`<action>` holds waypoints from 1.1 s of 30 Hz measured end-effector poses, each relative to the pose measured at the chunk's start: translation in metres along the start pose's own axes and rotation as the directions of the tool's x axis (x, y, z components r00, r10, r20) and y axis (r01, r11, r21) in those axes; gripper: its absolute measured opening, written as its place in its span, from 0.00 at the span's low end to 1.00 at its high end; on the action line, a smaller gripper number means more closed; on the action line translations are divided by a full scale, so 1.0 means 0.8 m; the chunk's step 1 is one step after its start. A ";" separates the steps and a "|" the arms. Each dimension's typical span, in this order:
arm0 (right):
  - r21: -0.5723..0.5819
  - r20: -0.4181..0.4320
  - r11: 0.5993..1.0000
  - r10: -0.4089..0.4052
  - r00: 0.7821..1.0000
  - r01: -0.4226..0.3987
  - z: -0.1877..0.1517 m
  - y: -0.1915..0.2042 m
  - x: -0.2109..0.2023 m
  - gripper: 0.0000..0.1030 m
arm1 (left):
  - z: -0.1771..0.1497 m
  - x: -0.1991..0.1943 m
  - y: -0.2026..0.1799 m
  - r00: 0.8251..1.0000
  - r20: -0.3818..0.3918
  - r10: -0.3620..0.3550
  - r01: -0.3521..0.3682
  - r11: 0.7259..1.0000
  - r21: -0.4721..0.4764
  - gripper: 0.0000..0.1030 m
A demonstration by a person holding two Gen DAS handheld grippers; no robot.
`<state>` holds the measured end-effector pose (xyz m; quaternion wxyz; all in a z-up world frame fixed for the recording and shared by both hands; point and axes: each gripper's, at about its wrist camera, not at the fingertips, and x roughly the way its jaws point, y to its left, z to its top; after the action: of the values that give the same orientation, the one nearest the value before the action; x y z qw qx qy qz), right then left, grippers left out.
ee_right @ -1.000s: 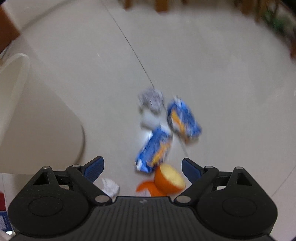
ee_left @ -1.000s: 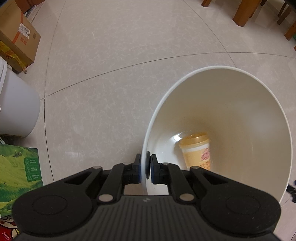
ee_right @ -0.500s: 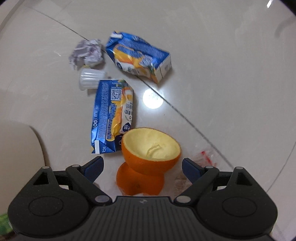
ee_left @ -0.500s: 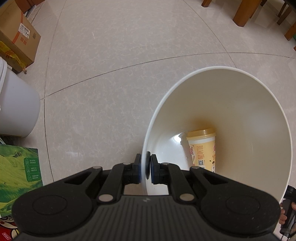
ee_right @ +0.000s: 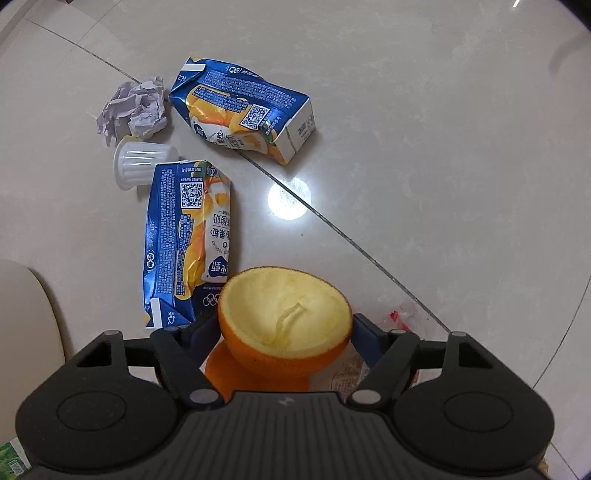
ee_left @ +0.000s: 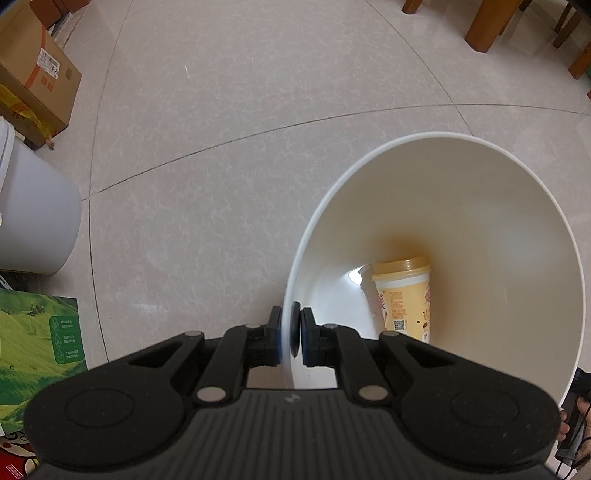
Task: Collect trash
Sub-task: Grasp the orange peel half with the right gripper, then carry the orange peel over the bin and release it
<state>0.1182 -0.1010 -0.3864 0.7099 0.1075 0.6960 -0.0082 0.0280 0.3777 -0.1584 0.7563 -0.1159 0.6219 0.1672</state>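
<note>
Floor: pale glossy tile (ee_left: pixel 229 110) with faint marbling and thin dark grout lines; in the right wrist view a ceiling light glares off it as a round bright spot ahead of our right gripper (ee_right: pixel 284 328).

Our left gripper (ee_left: pixel 290 334) is clenched on the near rim of a white bin (ee_left: pixel 461 206), one pad outside the wall, one inside. The bin tips toward us, so we look down into it. A yellow lidded drink cup (ee_left: pixel 404 295) stands at the bottom, just right of the pads.

Far left of the left gripper: a white plastic bucket (ee_left: pixel 33 218), a taped cardboard box (ee_left: pixel 33 74) beyond it, and a green printed carton (ee_left: pixel 33 343) close at the near left. Wooden furniture legs (ee_left: pixel 487 22) stand at the far right, well apart from the bin.

Our right gripper sits around an orange peel half (ee_right: pixel 284 317), pith side up, a blue finger at each side of the peel. We cannot tell whether the pads touch it. A second piece of orange peel (ee_right: pixel 221 373) lies under it.

Ahead and left: a blue crushed juice carton (ee_right: pixel 188 240) lying flat, touching the peel's far edge. Beyond it a small clear plastic cup (ee_right: pixel 142 164) on its side, a crumpled paper ball (ee_right: pixel 133 109), and a second blue carton (ee_right: pixel 243 110) across a grout line. A clear wrapper with red print (ee_right: pixel 400 317) lies just right of the peel. The bin's pale wall shows at the left edge.
</note>
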 end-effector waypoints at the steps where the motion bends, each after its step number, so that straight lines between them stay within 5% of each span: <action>1: -0.008 0.000 1.000 -0.005 1.000 0.005 0.000 0.001 -0.003 0.76 | 0.000 0.000 0.000 1.000 0.000 0.000 0.000 1.000 0.000 0.08; 8: -0.112 0.000 0.993 -0.047 0.999 0.047 -0.004 0.025 -0.034 0.75 | 0.000 0.000 0.000 1.000 0.002 0.002 -0.002 1.000 0.000 0.08; 17: -0.348 0.030 0.937 0.005 1.000 0.006 -0.018 0.099 -0.157 0.75 | -0.001 -0.001 -0.001 1.000 0.003 0.003 -0.003 1.000 -0.006 0.08; 23: -0.521 0.057 0.853 0.083 0.995 -0.041 -0.039 0.174 -0.255 0.75 | 0.000 -0.002 -0.001 1.000 0.003 0.002 -0.002 1.000 -0.012 0.08; 33: -0.753 0.063 0.642 0.292 0.954 -0.146 -0.089 0.320 -0.371 0.75 | 0.000 -0.003 0.000 1.000 0.005 0.002 -0.002 1.000 -0.010 0.08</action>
<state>0.0801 0.1202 -0.0574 0.7471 -0.1070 0.5541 0.3513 0.0281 0.3773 -0.1559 0.7571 -0.1186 0.6192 0.1714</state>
